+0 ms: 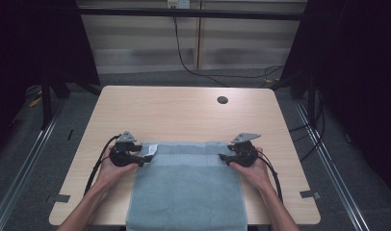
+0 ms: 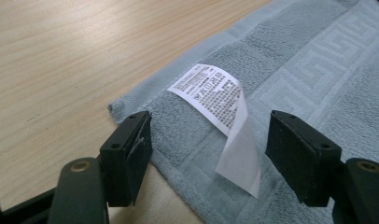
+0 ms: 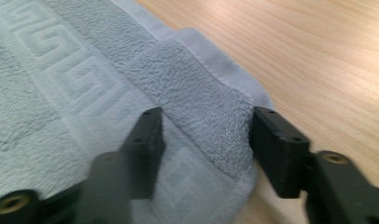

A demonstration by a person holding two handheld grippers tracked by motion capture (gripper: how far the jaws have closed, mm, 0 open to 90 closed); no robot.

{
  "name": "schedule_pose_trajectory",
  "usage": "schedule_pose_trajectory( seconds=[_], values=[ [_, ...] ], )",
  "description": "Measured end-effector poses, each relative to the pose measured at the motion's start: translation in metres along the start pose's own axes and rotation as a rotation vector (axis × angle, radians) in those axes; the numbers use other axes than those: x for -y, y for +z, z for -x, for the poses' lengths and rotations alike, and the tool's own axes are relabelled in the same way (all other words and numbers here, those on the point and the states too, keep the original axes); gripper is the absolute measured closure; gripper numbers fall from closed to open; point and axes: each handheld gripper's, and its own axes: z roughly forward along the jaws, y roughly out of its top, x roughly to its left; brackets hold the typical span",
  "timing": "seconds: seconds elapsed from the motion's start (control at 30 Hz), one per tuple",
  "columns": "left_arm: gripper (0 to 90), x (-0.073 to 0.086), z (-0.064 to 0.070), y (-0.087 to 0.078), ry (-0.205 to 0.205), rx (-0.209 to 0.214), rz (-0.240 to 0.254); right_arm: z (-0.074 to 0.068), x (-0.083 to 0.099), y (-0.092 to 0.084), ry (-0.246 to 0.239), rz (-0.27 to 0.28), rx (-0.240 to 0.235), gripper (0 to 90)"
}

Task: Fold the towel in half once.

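two grippers sit at the far corners of a soft blue-grey towel [image 1: 186, 185] that lies flat on the near part of the pale wood table [image 1: 184, 108]. the left gripper [image 2: 208, 154] is wide apart around the corner with a white label [image 2: 215, 100]. the right gripper [image 3: 206, 144] is wide apart around a fluffy folded corner. the towel has a square maze pattern pressed in. a small dark round hole [image 1: 222, 100] is far back on the table.

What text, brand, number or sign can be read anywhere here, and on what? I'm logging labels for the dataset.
Care label sewn at the corner of the grey-blue towel: several lines of small black print, too small and blurred to read.
Towel border: a woven key pattern, not lettering.
Wooden table, left gripper, right gripper: no readable text.
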Motion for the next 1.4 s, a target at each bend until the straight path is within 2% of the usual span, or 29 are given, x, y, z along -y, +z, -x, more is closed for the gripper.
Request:
schedule_pose_trajectory(
  seconds=[0.07, 0.13, 0.17, 0.2, 0.23, 0.33, 0.37, 0.47, 0.53, 0.6, 0.63, 0.67, 0.7, 0.8, 0.87, 0.93, 1.07, 1.13, 1.23, 1.33, 1.4],
  values=[
    [30.2, 0.001, 0.002, -0.001, 0.011, -0.008, -0.008, -0.002, 0.0, -0.001, -0.007, -0.001, -0.007, 54.5],
    [29.2, 0.003, 0.004, 0.001, 0.011, 0.002, -0.012, -0.003, -0.001, -0.002, -0.001, -0.011, -0.024, 66.0],
    [28.5, 0.003, 0.005, 0.001, 0.018, -0.009, -0.011, -0.002, 0.0, -0.002, -0.008, 0.001, -0.031, 68.4],
    [28.0, 0.003, 0.006, 0.002, 0.024, -0.003, -0.009, -0.002, 0.0, -0.002, 0.003, 0.004, -0.033, 71.8],
    [26.1, 0.004, 0.008, 0.002, 0.036, -0.01, -0.011, -0.001, 0.001, -0.002, 0.011, 0.007, -0.036, 75.7],
    [25.6, 0.006, 0.019, 0.004, 0.111, -0.057, -0.024, 0.001, 0.002, -0.003, 0.026, 0.008, -0.043, 80.8],
    [28.0, 0.006, 0.021, 0.003, 0.113, -0.065, -0.021, 0.001, 0.002, -0.003, 0.03, 0.01, -0.046, 81.7],
    [39.6, 0.006, 0.024, 0.004, 0.119, -0.047, -0.005, 0.001, 0.003, -0.004, 0.038, 0.01, -0.049, 82.5],
    [51.3, 0.005, 0.025, 0.003, 0.124, -0.038, -0.006, 0.001, 0.003, -0.004, 0.038, 0.014, -0.053, 82.9],
    [63.4, 0.005, 0.025, 0.003, 0.115, -0.029, -0.002, 0.0, 0.003, -0.004, 0.04, 0.01, -0.051, 83.7],
    [69.6, 0.005, 0.023, 0.004, 0.1, -0.011, 0.008, 0.0, 0.003, -0.004, 0.042, 0.009, -0.054, 84.5],
    [74.6, 0.006, 0.02, 0.004, 0.034, 0.027, 0.019, 0.0, 0.002, -0.005, 0.049, 0.007, -0.059, 84.9],
    [78.3, 0.006, 0.018, 0.004, 0.017, 0.039, 0.026, 0.001, 0.002, -0.005, 0.058, 0.011, -0.062, 85.6],
    [81.9, 0.006, 0.014, 0.003, -0.016, 0.074, 0.036, 0.003, 0.002, -0.007, 0.068, 0.012, -0.06, 86.3],
    [82.5, 0.004, 0.013, 0.0, -0.028, 0.084, 0.061, 0.004, 0.0, -0.01, 0.089, 0.028, -0.067, 86.5],
    [82.7, 0.0, 0.012, -0.006, -0.053, 0.112, 0.097, 0.007, -0.003, -0.017, 0.1, 0.061, -0.073, 86.6],
    [82.7, -0.012, 0.014, -0.016, -0.05, 0.12, 0.149, 0.01, -0.014, -0.033, 0.122, 0.14, -0.089, 86.7],
    [82.6, -0.017, 0.014, -0.019, -0.065, 0.134, 0.182, 0.012, -0.018, -0.039, 0.136, 0.175, -0.106, 86.7],
    [82.6, -0.025, 0.014, -0.018, -0.054, 0.13, 0.181, 0.014, -0.025, -0.044, 0.135, 0.187, -0.103, 86.7],
    [82.7, -0.033, 0.013, -0.022, -0.055, 0.132, 0.205, 0.018, -0.035, -0.052, 0.133, 0.214, -0.1, 86.7],
    [82.6, -0.042, 0.01, -0.027, -0.047, 0.117, 0.216, 0.021, -0.044, -0.059, 0.132, 0.24, -0.095, 86.7]
  ],
)
